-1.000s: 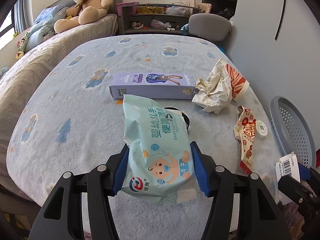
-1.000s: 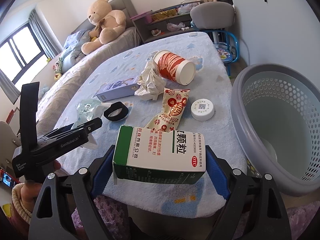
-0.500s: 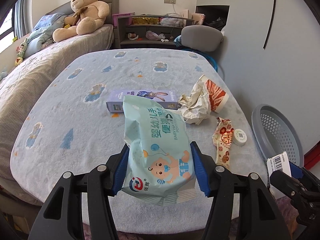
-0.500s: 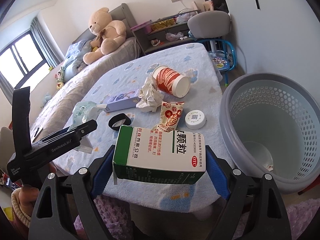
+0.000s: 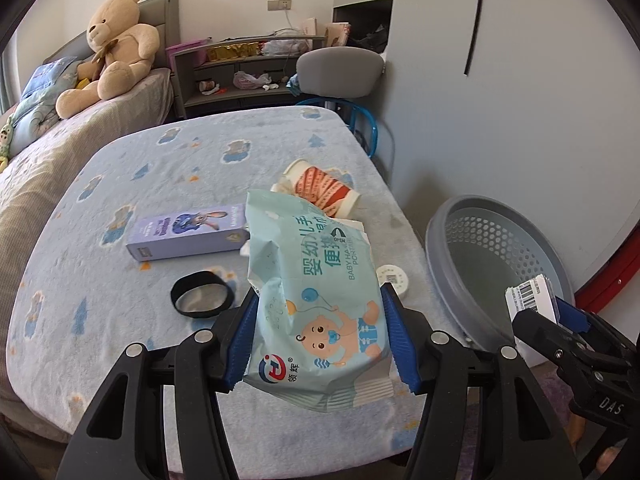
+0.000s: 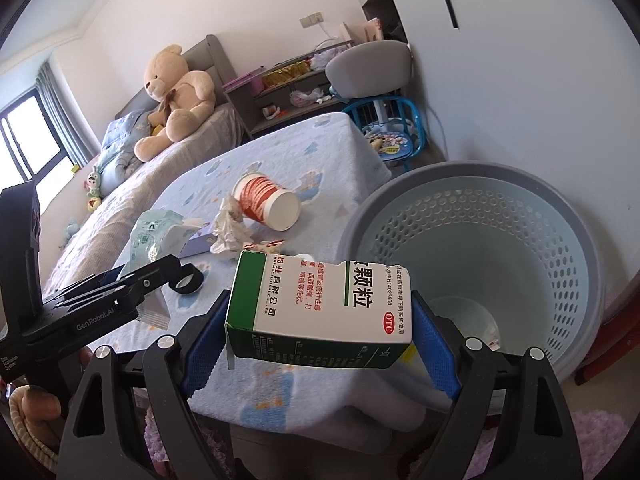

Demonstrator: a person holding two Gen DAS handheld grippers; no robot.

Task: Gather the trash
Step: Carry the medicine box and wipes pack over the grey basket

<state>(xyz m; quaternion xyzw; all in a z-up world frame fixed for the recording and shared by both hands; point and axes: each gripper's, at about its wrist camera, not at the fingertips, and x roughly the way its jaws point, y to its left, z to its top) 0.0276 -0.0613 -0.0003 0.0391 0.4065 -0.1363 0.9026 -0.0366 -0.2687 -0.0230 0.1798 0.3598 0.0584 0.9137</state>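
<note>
My left gripper (image 5: 322, 340) is shut on a pale green baby-wipes pack (image 5: 316, 300), held above the near edge of the blue blanket-covered table (image 5: 120, 168). My right gripper (image 6: 320, 332) is shut on a white and green medicine box (image 6: 320, 312), held beside the grey perforated basket (image 6: 500, 232). The same basket (image 5: 492, 256) stands on the floor right of the table. On the table lie a red paper cup (image 6: 266, 202), crumpled paper (image 6: 230, 230), a purple carton (image 5: 186, 232), a black ring (image 5: 202, 299) and a small white lid (image 5: 394, 278).
A bed with a teddy bear (image 5: 110, 52) lies at the back left. Grey shelves (image 5: 240, 76) and a grey chair (image 5: 338, 72) stand behind the table. The wall (image 5: 520, 100) is close behind the basket. A snack wrapper (image 6: 264, 245) peeks out behind the box.
Both grippers have pulled back, risen and swung right with their loads, so the table looks smaller and the basket has come further into both views. The black ring has come out from behind the wipes pack.
</note>
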